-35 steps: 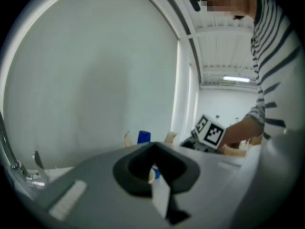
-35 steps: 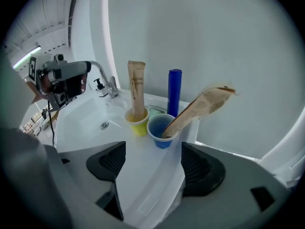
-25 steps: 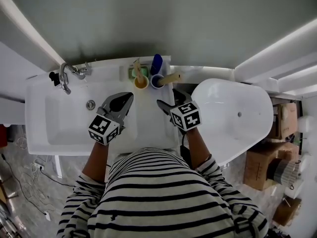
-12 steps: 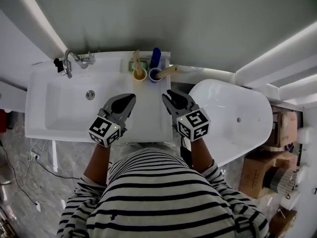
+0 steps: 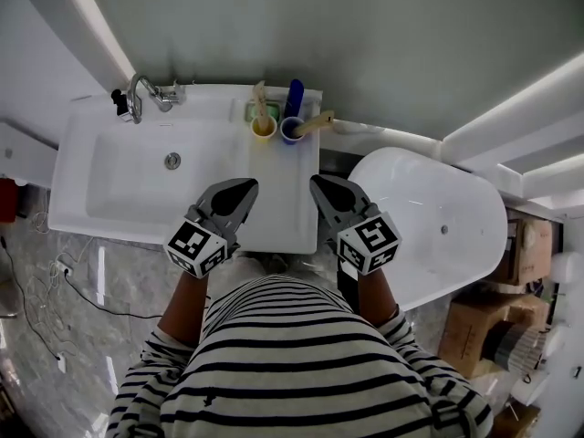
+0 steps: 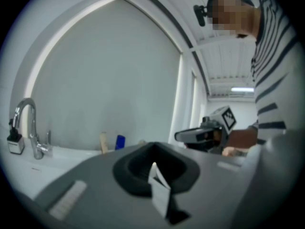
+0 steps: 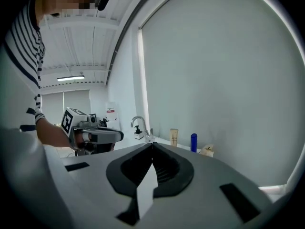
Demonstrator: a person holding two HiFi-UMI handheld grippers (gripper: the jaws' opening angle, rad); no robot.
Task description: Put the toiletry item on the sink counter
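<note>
From the head view, the left gripper (image 5: 243,188) and right gripper (image 5: 320,186) hover over the counter (image 5: 283,210), near its front. The tube (image 5: 316,124) leans in a blue cup (image 5: 289,134) at the back.

In the left gripper view, the jaws meet, with nothing between them.

In the right gripper view, the jaws are also pressed together and empty. The tube (image 7: 208,150) lies far ahead.

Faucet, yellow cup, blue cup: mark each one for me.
faucet (image 5: 136,92), head view, on its curved spout.
yellow cup (image 5: 264,138), head view, on its near rim.
blue cup (image 5: 290,140), head view, on its near rim.
</note>
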